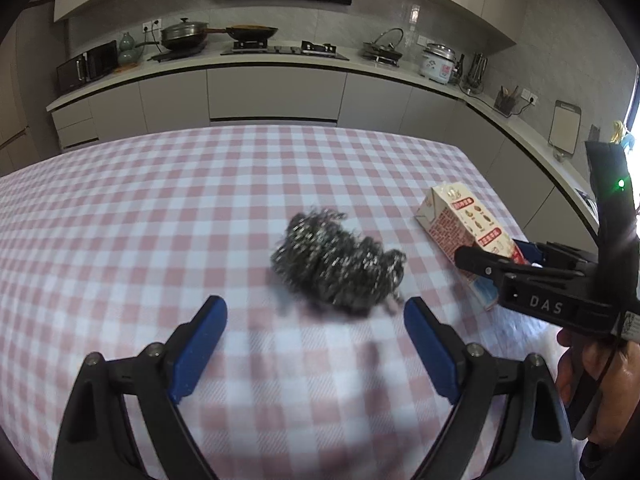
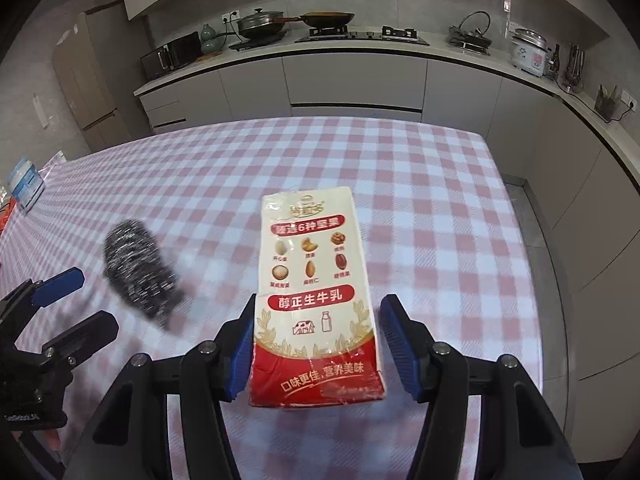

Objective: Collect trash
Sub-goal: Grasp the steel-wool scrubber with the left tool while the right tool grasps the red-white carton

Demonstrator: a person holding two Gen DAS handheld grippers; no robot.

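Note:
A dark steel-wool scrubber [image 1: 336,260] lies on the pink-and-white checked tablecloth [image 1: 160,200]. My left gripper [image 1: 316,308] stands open just short of it, blue pads wide apart on either side of its near edge. To the scrubber's right lies a white-and-red milk carton [image 2: 316,280], flat on the cloth. My right gripper [image 2: 322,312] straddles the carton's near end. The left pad is against the carton's edge, while a gap shows at the right pad. In the right wrist view the scrubber [image 2: 136,272] sits left of the carton, with my left gripper [image 2: 94,298] beside it.
A blue-and-white packet [image 2: 26,184] lies at the table's far left edge. The table's right edge [image 2: 532,260] drops to the floor beside grey cabinets. A kitchen counter [image 1: 280,60] with pans and a rice cooker runs behind. A person's hand [image 1: 592,368] holds the right gripper.

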